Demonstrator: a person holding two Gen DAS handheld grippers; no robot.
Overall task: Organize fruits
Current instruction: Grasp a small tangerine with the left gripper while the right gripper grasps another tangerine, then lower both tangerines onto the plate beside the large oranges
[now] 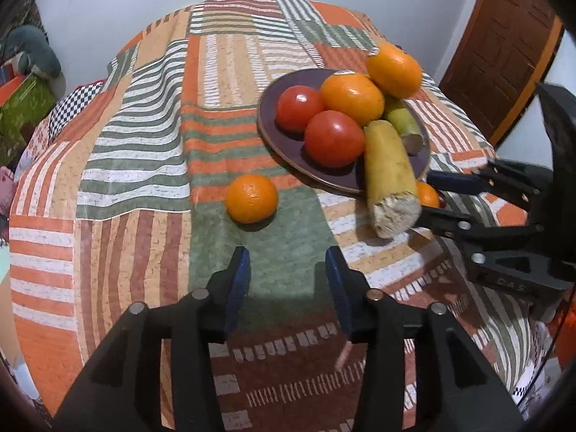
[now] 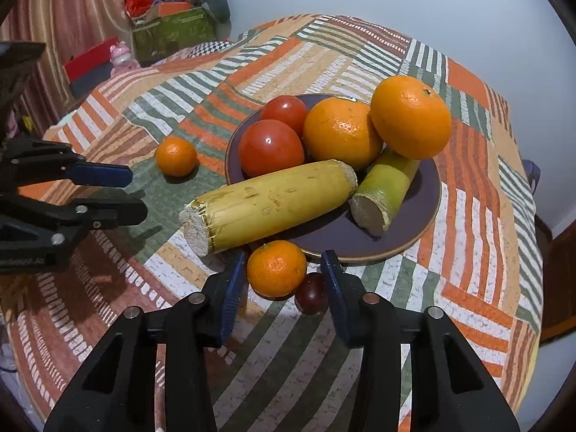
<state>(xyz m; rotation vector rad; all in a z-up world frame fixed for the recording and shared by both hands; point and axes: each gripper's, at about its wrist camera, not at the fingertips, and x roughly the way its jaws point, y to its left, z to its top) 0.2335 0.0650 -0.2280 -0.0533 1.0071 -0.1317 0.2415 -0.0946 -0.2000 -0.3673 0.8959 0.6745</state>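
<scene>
A dark purple plate [image 1: 284,147] [image 2: 424,212] holds two tomatoes [image 1: 333,138] [image 2: 270,147], two oranges [image 1: 352,98] [image 2: 410,117] and two sugarcane pieces [image 1: 388,176] [image 2: 273,203]; the yellow piece overhangs the rim. A small mandarin [image 1: 252,198] [image 2: 176,156] lies on the cloth ahead of my open left gripper [image 1: 286,280]. My open right gripper [image 2: 279,284] [image 1: 437,199] has its fingers on either side of another mandarin [image 2: 276,268] [image 1: 427,194] in front of the plate, not closed on it. A small dark red fruit [image 2: 311,292] lies beside that mandarin.
A striped patchwork cloth [image 1: 151,165] [image 2: 478,223] covers the round table. A wooden door [image 1: 504,50] stands at the right. Boxes and clutter [image 2: 169,25] lie past the table's far left edge.
</scene>
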